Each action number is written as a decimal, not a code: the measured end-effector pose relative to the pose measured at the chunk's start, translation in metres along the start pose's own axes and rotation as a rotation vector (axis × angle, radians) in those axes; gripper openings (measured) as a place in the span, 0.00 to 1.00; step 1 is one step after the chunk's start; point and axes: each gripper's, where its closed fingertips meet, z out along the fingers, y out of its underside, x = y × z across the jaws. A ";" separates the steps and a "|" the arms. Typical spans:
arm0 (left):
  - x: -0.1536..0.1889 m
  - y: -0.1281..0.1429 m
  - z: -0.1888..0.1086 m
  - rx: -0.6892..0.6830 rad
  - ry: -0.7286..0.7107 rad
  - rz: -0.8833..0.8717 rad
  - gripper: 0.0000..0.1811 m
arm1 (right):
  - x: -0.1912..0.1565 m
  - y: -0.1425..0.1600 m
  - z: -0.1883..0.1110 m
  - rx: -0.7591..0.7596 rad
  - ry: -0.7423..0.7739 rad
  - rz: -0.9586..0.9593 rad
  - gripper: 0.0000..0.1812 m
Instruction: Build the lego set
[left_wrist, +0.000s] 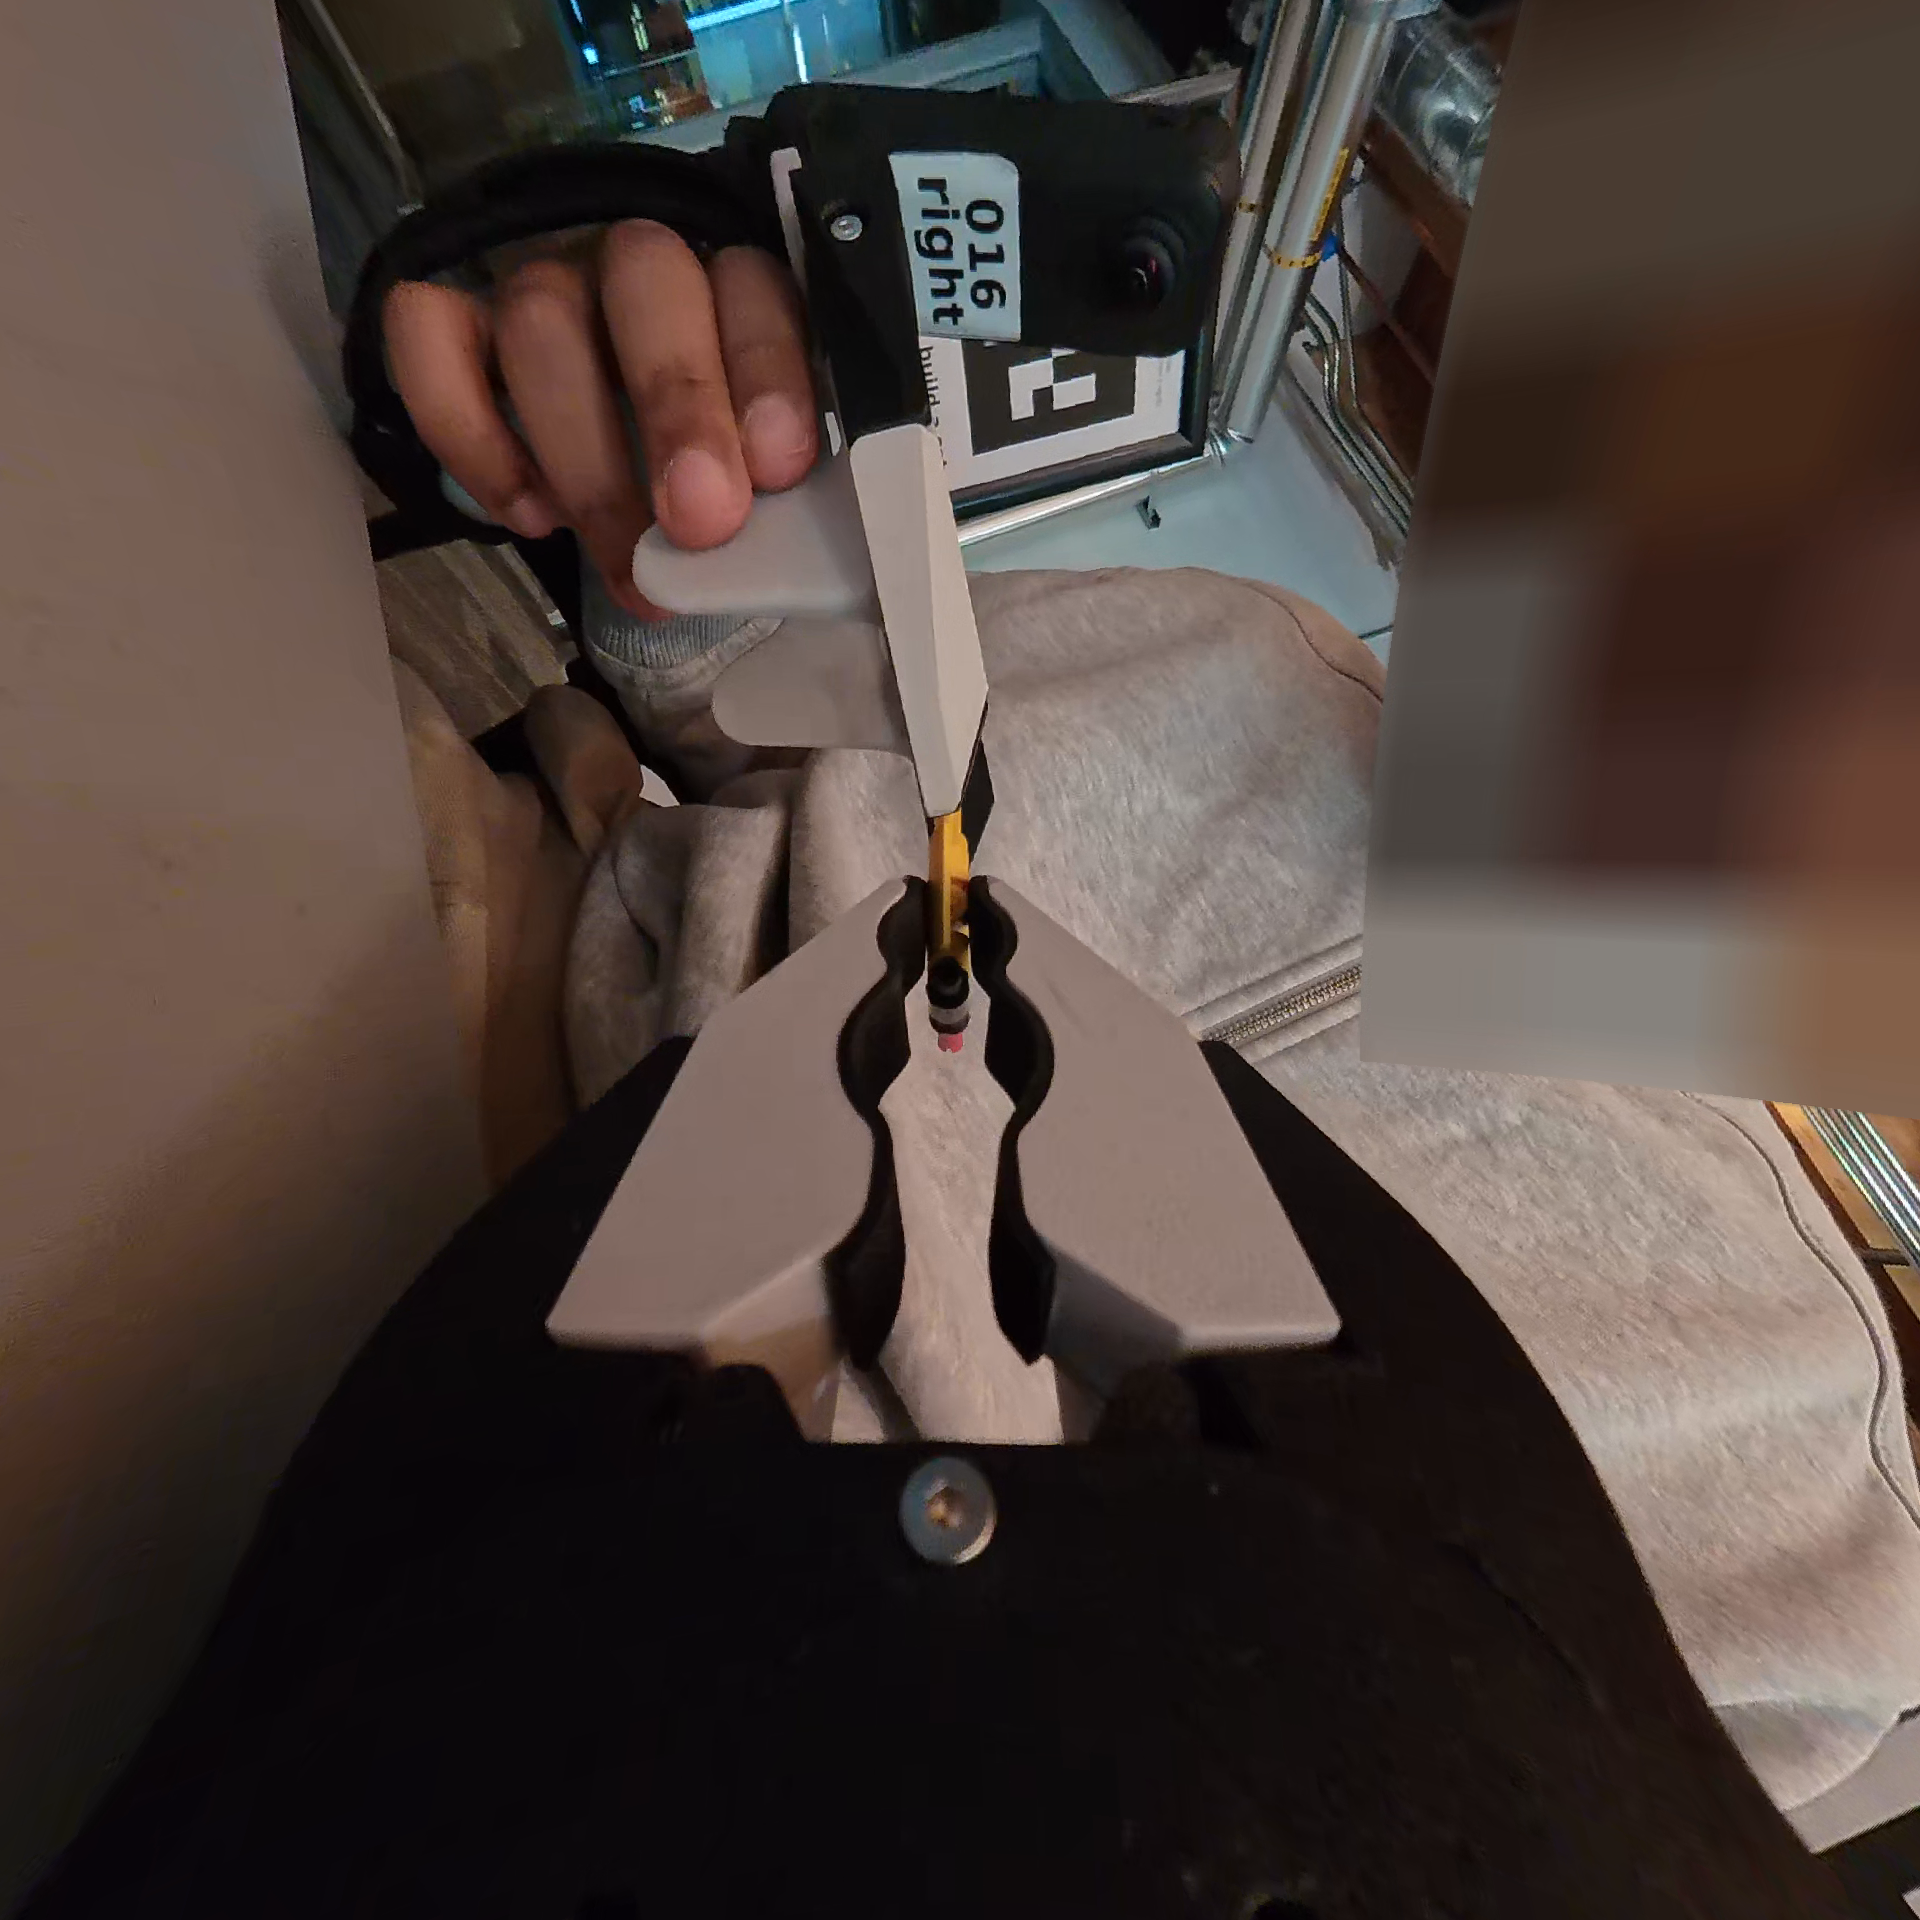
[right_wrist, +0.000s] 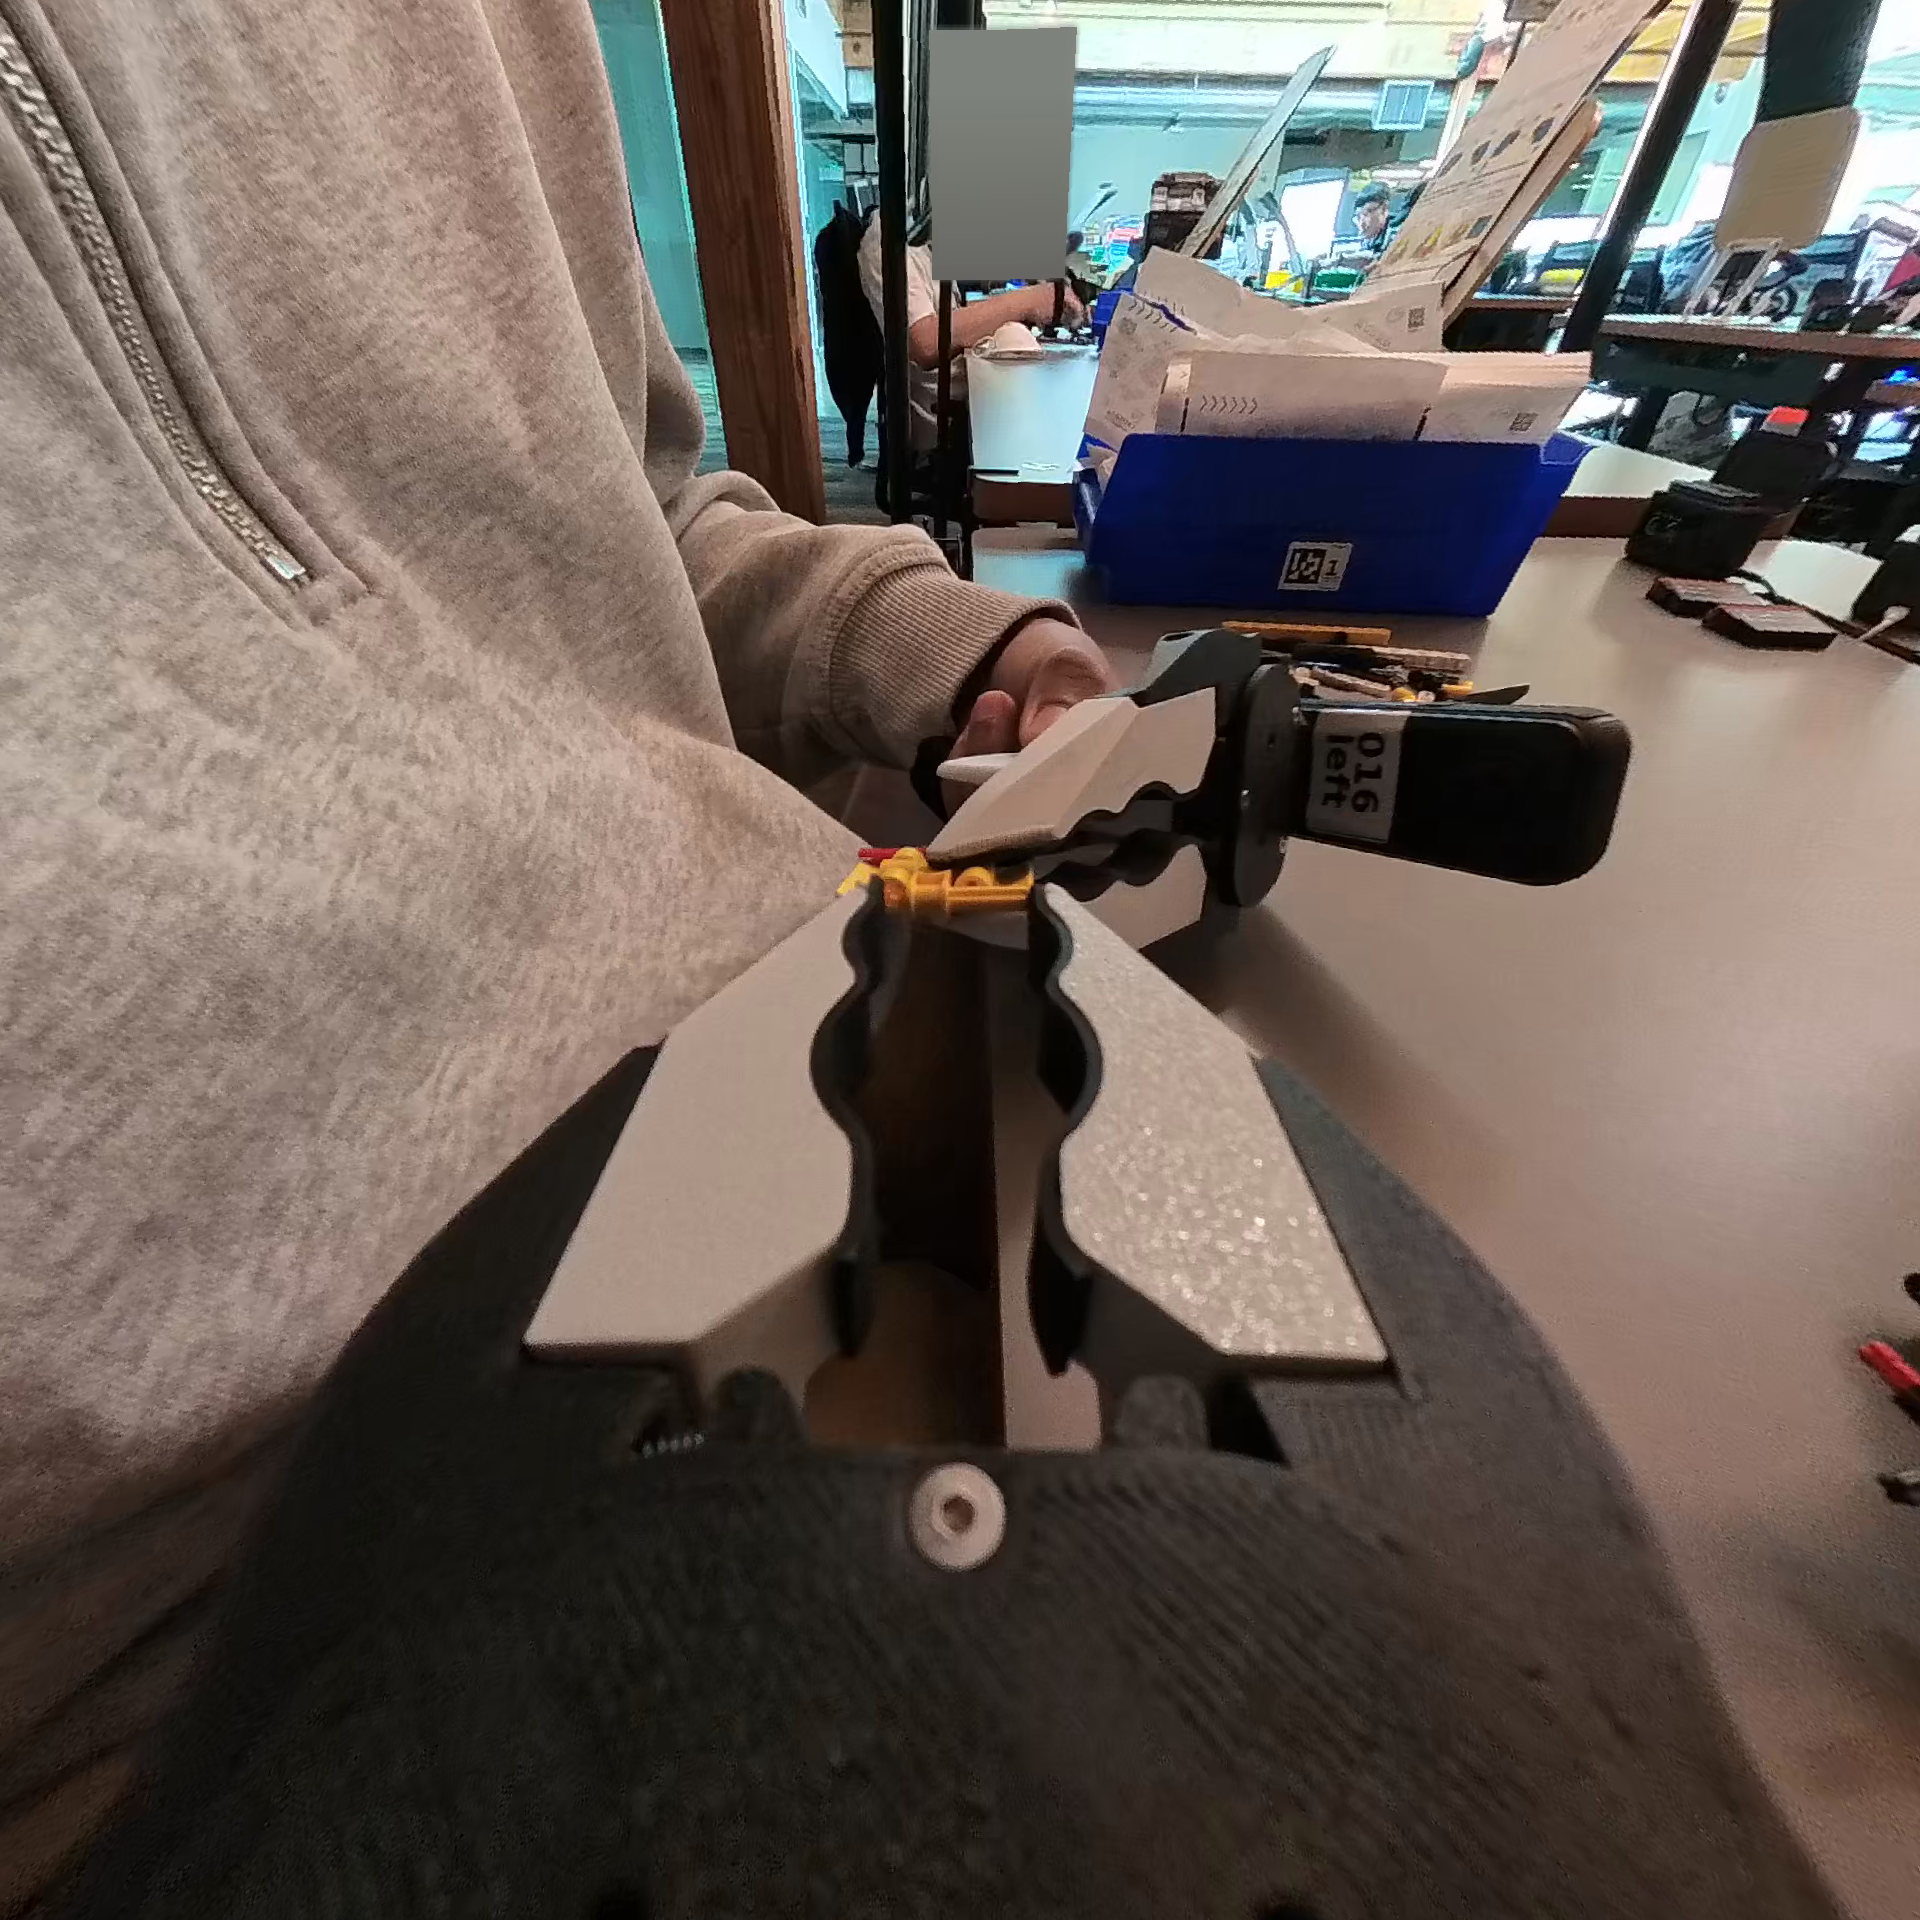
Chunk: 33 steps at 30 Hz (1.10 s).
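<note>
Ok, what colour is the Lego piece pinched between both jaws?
Mostly yellow Lego piece, red bit at one end; clearest in the right wrist view.

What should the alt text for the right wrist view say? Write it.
Two handheld grippers meet on a small yellow lego assembly held in the air: the right gripper from below, the left gripper from the right. Behind are a grey hoodie and a blue bin.

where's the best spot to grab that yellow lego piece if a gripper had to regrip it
Probably the flat long sides of the yellow lego piece, jaws closing across its thin width as the left gripper does now. Come from the end away from the small black, grey and pink part, which looks too small to clamp.
</note>
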 end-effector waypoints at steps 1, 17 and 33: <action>0.000 0.000 0.000 -0.001 0.002 0.000 0.02 | 0.000 0.000 0.000 0.003 -0.005 0.006 0.15; -0.001 0.004 0.002 -0.022 0.004 -0.017 0.02 | -0.004 0.001 -0.002 -0.021 -0.014 -0.016 0.12; -0.002 0.002 0.000 -0.010 0.001 -0.031 0.02 | -0.002 0.004 -0.002 -0.071 0.004 0.003 0.11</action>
